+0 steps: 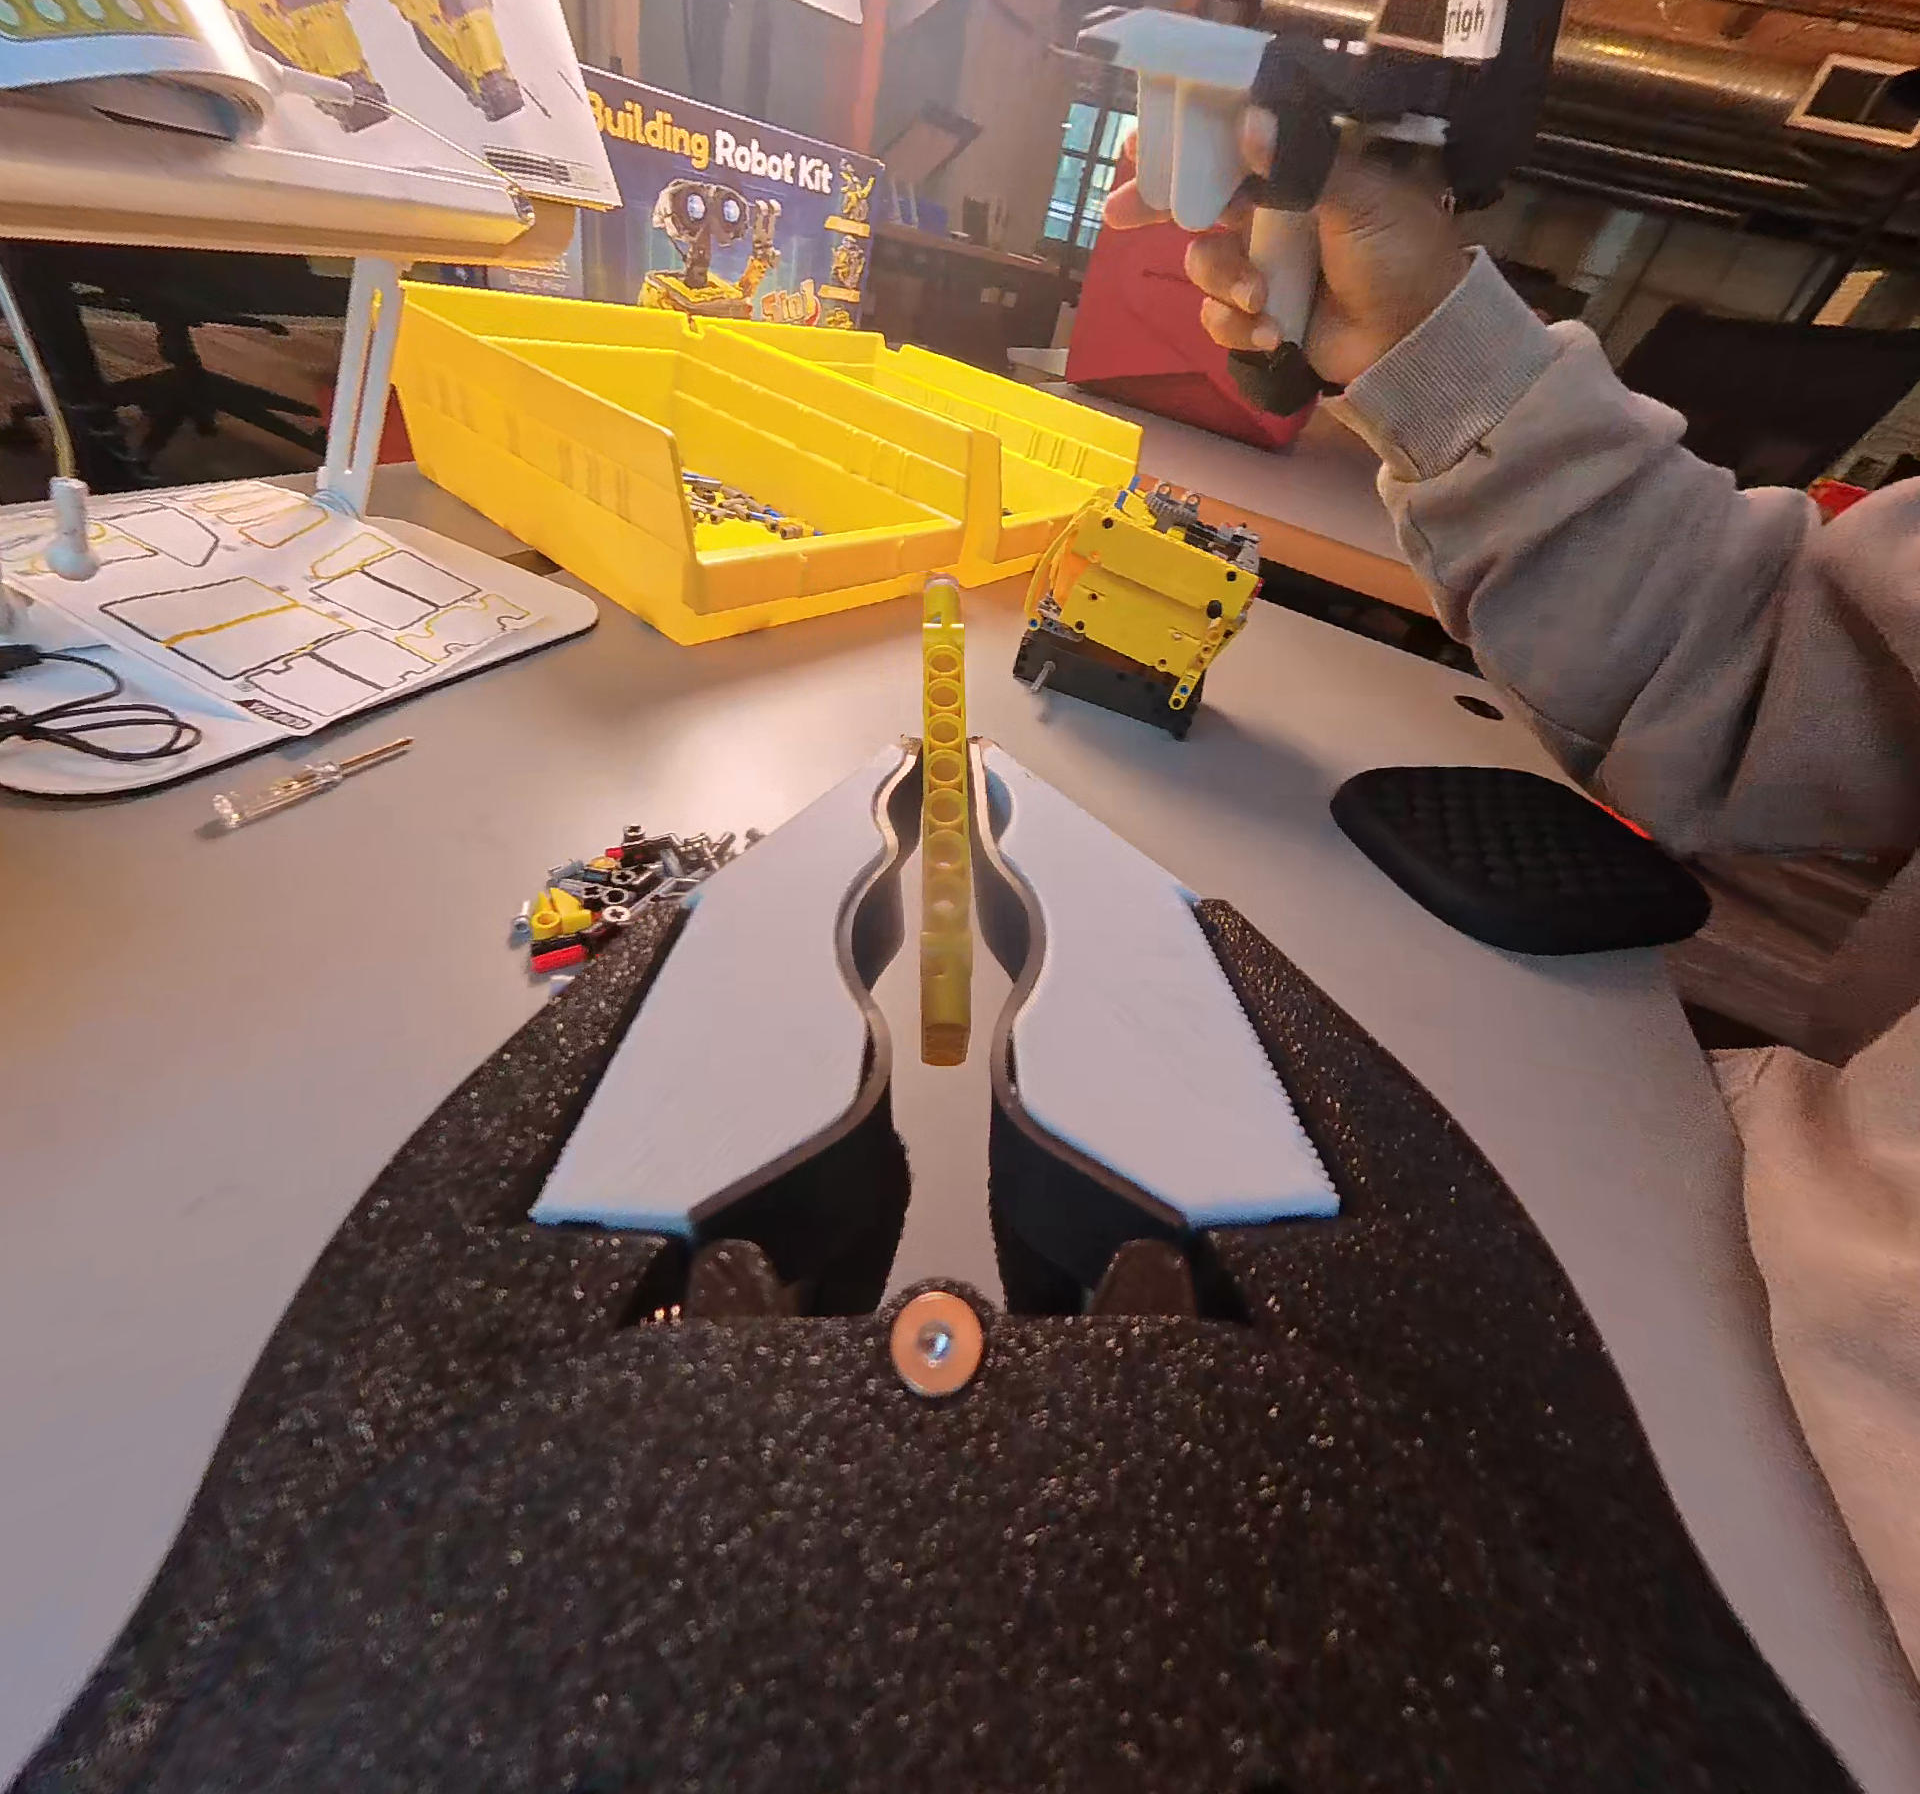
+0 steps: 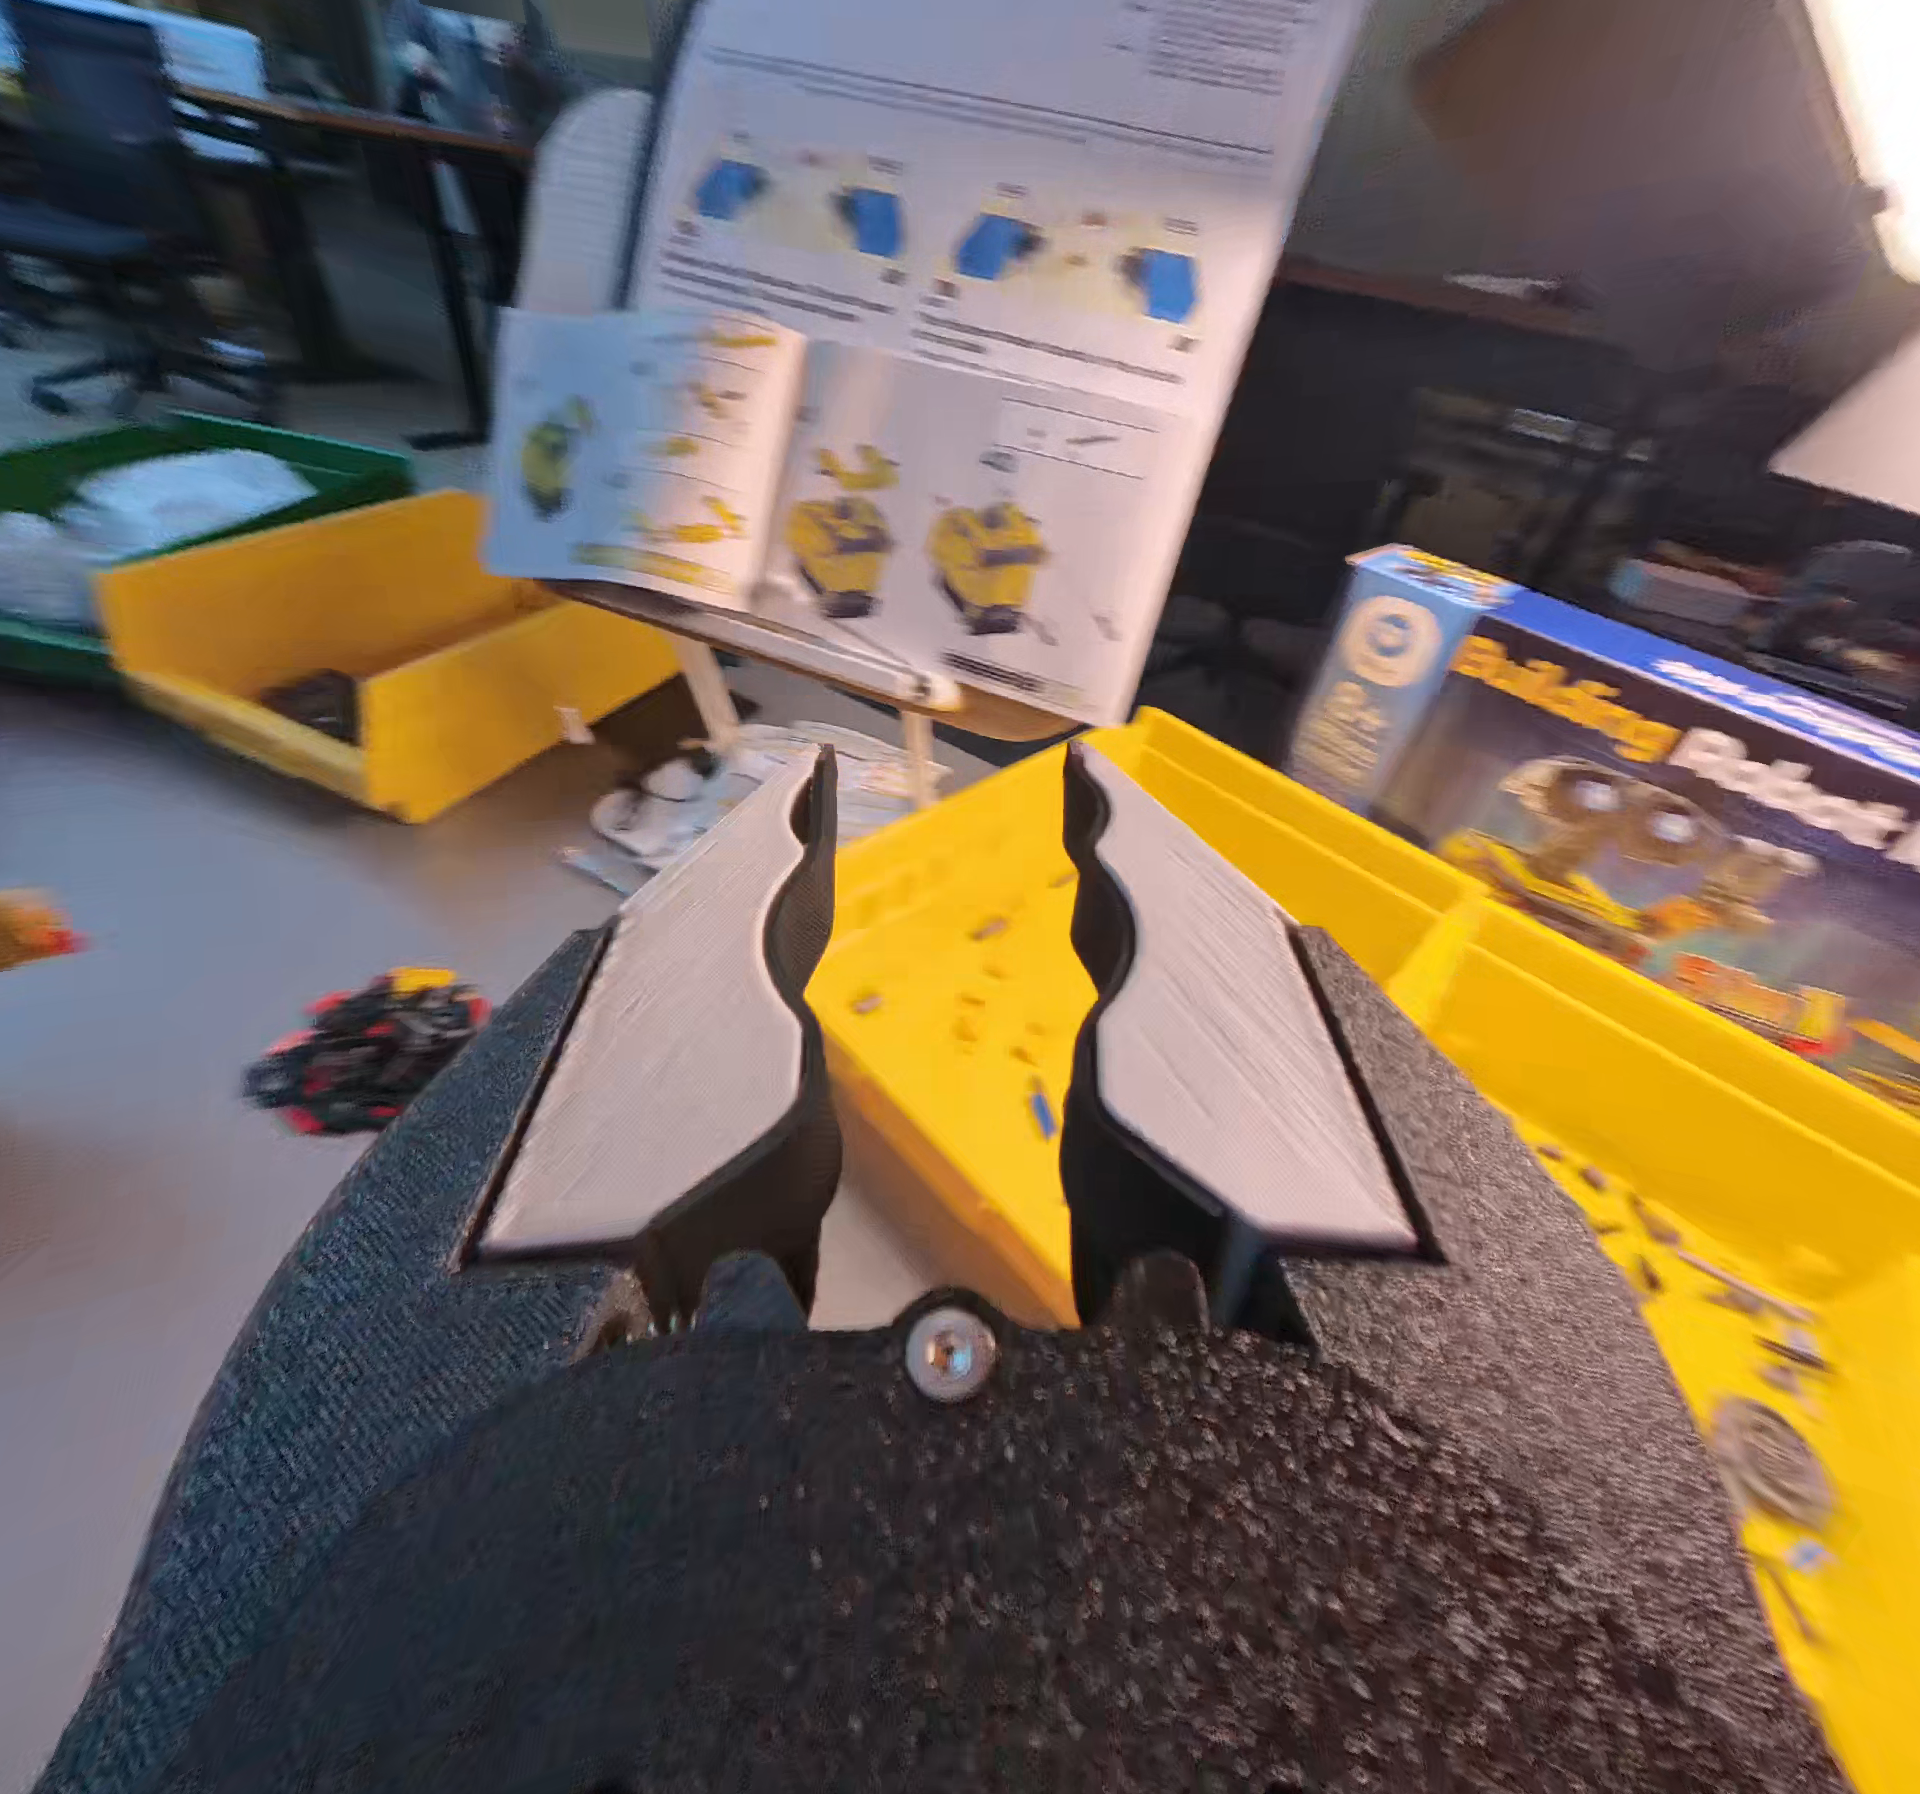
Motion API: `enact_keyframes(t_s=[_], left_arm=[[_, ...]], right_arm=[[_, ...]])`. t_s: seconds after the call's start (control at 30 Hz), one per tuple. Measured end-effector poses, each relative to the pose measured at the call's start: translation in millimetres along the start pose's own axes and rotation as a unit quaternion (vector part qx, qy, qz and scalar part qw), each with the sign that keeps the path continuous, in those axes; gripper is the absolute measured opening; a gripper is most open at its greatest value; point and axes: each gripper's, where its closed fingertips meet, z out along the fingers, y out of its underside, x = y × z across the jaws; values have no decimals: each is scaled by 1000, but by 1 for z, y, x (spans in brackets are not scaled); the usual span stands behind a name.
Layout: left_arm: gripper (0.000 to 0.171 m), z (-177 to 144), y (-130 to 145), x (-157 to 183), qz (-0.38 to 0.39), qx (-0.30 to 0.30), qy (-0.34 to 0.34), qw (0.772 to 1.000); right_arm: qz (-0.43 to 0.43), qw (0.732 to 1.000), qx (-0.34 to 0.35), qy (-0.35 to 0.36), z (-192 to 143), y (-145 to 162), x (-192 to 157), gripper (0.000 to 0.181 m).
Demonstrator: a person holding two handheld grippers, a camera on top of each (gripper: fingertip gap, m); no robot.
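left wrist view: left gripper [image 1: 943, 757] clamps a yellow holed beam [image 1: 945, 809] that juts past its tips above the grey table [image 1: 312, 1069]. beyond, a yellow bin [image 1: 623, 456] holds a few small parts [image 1: 743, 510]; a part-built yellow model [image 1: 1138, 601] stands just beside it.

right wrist view, blurred: right gripper [image 2: 948, 773] gapes empty over a yellow bin [image 2: 1299, 830] strewn with small pieces [image 2: 987, 1006]; a second bin [image 2: 416, 643] sits well apart to the left.

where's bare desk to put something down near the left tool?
Bare desk: left of the left tool, between the clear-handled screwdriver and the near edge; also between the small parts pile and the yellow bins. Crowded: the right side, with the yellow brick model, black pad and sleeve.
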Motion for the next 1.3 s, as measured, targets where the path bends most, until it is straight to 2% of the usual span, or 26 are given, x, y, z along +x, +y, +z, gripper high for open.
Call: enact_keyframes(t_s=[0.1, 0.2, 0.27, 0.37, 0.47, 0.57, 0.67, 0.77, 0.9, 1.0, 1.17, 1.3], left_arm=[[6, 3, 2, 12, 9, -4, 30, 1000], [6, 4, 1, 26, 15, 0, 64, 998], [6, 3, 0, 32, 4, 7, 86, 996], [6, 1, -2, 36, -14, 16, 112, 994], [6, -1, -4, 42, -27, 23, 140, 990], [6, 0, -2, 43, -35, 19, 147, 988], [6, 0, -2, 45, -34, 19, 151, 988], [6, 0, -2, 46, -38, 19, 155, 987], [6, 0, -2, 52, -45, 19, 173, 984], [6, 1, 1, 57, -37, 9, 181, 983], [6, 1, 3, 61, -36, 2, 190, 981], [7, 2, 5, 63, -24, -5, 190, 982]], right_arm=[[50, 989, 29, -136, 0, -6, -111, 41], [87, 966, 34, -243, 8, 29, -212, 42], [81, 954, 35, -287, 14, 60, -259, 47], [89, 933, 21, -349, 13, 86, -300, 55], [84, 926, 27, -366, 10, 92, -305, 44], [121, 913, 26, -390, 7, 94, -306, 31], [139, 910, 36, -388, 9, 92, -300, 18], [144, 903, 49, -402, 4, 88, -298, 20], [137, 894, 54, -423, -2, 86, -303, 32], [150, 884, 72, -438, -7, 78, -305, 31], [171, 878, 84, -440, -9, 73, -299, 10], [174, 873, 85, -448, -12, 72, -299, 7]])
